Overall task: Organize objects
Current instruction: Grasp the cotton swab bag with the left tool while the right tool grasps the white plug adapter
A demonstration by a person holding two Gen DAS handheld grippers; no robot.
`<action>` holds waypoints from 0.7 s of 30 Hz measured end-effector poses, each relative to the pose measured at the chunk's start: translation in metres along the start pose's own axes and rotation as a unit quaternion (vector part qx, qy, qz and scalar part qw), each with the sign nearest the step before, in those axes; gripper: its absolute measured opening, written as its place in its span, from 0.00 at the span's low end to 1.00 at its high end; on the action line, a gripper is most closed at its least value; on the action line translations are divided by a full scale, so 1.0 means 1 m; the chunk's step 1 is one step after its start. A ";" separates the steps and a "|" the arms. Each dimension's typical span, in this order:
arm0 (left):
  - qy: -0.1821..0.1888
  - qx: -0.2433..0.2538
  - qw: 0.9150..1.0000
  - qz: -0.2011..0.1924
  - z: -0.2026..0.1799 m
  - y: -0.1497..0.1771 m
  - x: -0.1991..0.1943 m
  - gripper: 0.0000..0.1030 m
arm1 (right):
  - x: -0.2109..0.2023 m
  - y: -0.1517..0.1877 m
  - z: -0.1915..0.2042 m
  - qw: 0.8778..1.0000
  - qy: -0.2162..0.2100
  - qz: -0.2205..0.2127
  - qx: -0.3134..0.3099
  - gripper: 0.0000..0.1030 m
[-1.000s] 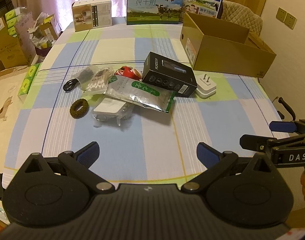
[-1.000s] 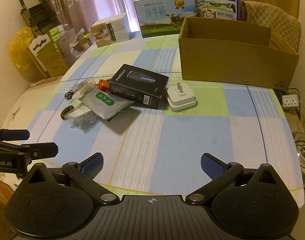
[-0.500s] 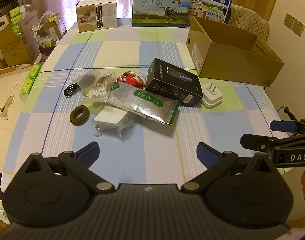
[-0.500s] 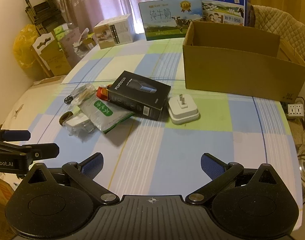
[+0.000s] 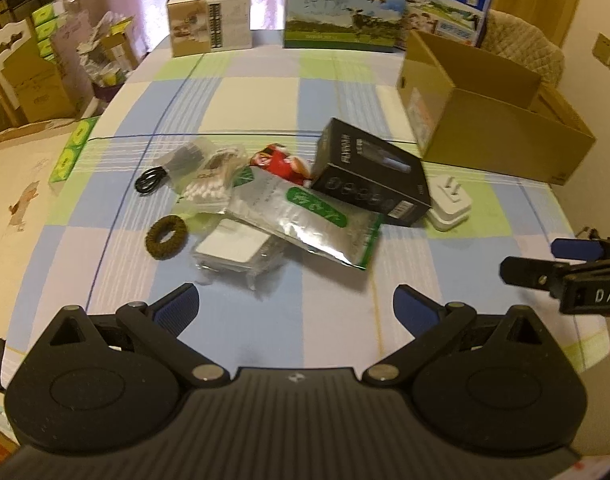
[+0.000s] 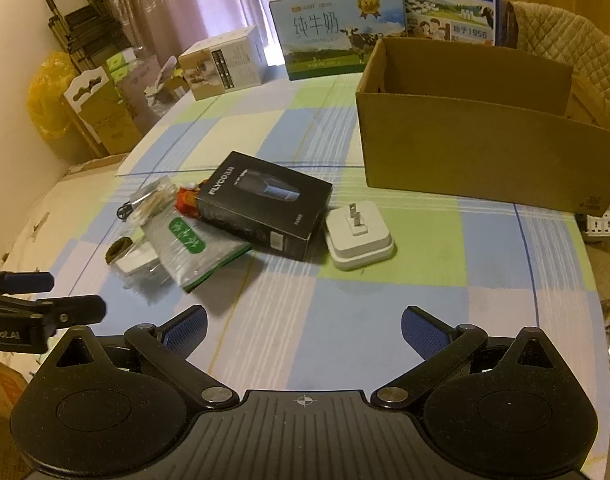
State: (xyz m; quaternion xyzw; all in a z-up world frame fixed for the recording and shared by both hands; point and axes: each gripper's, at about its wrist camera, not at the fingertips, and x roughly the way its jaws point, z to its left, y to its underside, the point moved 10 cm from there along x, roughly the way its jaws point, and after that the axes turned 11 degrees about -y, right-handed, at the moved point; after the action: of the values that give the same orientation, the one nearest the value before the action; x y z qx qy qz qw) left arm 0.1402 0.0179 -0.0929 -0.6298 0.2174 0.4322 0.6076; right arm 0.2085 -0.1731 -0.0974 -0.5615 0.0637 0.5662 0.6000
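Object pile (image 5: 289, 196) on checked tablecloth (image 5: 265, 92), cardboard box (image 6: 485, 148) beyond.

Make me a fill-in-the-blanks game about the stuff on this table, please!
1. The black box leans on a silver pouch with a ____ label.
2. The white plug adapter lies with its two prongs pointing ____.
3. The brown hair tie is shaped like a ____.
4. Both the left gripper and the right gripper are ____ and hold nothing.

Missing words: green; up; ring; open
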 end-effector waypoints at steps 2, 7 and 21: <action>-0.008 -0.009 1.000 0.004 0.005 -0.001 0.006 0.99 | 0.007 -0.005 -0.010 1.000 0.008 -0.001 -0.007 0.97; -0.034 -0.031 0.999 0.015 0.020 -0.001 0.023 0.99 | 0.035 -0.017 -0.035 0.999 0.017 0.004 -0.033 0.84; -0.115 -0.086 0.989 0.039 0.049 0.001 0.048 0.99 | 0.108 -0.041 -0.067 0.994 0.003 0.029 -0.104 0.67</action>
State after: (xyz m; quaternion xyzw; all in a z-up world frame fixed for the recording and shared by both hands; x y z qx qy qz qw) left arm 0.1514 0.0763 -0.1272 -0.6168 0.1319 0.5423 0.5550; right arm 0.3147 -0.1458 -0.1738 -0.6209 0.0228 0.5851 0.5212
